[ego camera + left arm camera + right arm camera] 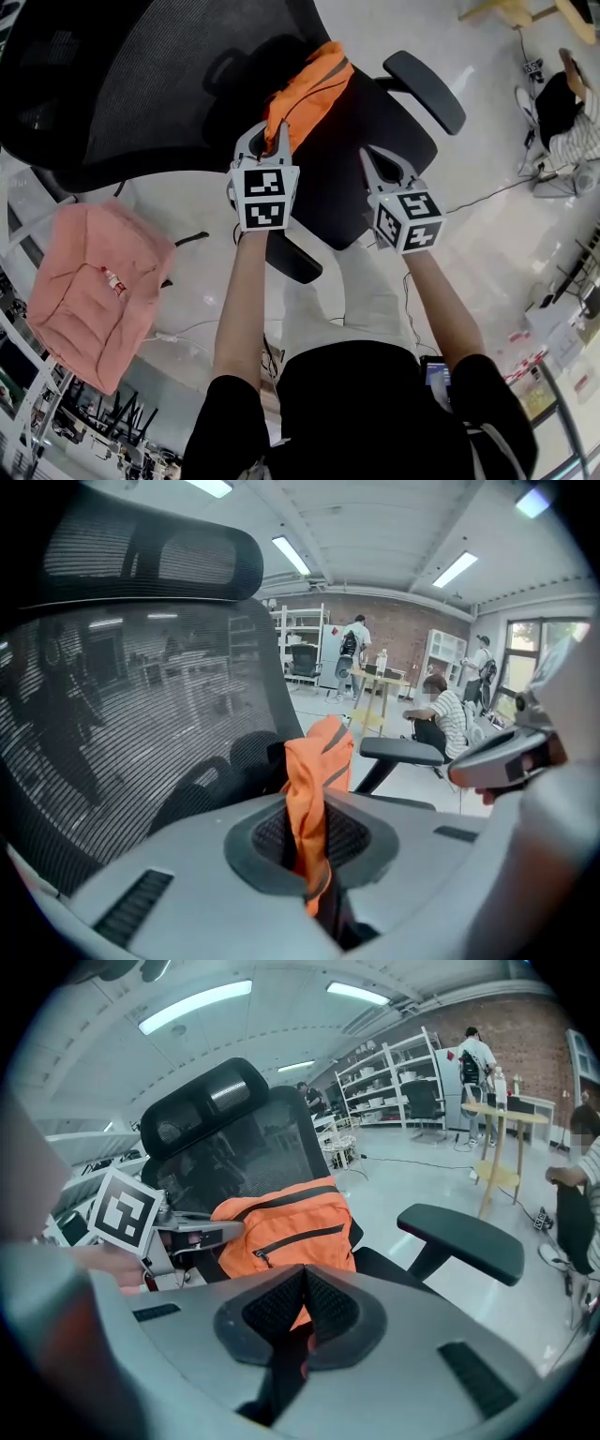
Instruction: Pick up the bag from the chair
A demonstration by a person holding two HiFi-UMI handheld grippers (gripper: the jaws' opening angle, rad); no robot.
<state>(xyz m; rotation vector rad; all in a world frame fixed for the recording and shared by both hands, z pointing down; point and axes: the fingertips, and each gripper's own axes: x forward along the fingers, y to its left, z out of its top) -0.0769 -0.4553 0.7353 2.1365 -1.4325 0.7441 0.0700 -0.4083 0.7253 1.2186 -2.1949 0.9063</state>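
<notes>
A black mesh office chair [141,84] stands on a pale, glossy floor [487,187] in a bright workshop with white shelves [305,635], a brick wall [403,625] and strip lights overhead. One orange bag [309,84] sits on the chair's seat against the backrest. The left hand-held gripper [279,131] pinches a fold of it, and the right hand-held gripper [368,157] hangs just beside over the seat, jaws pressed together on nothing. There are two armrests [427,89], one pink cloth bundle [94,291] at the left, and three people [441,714] in the background.
</notes>
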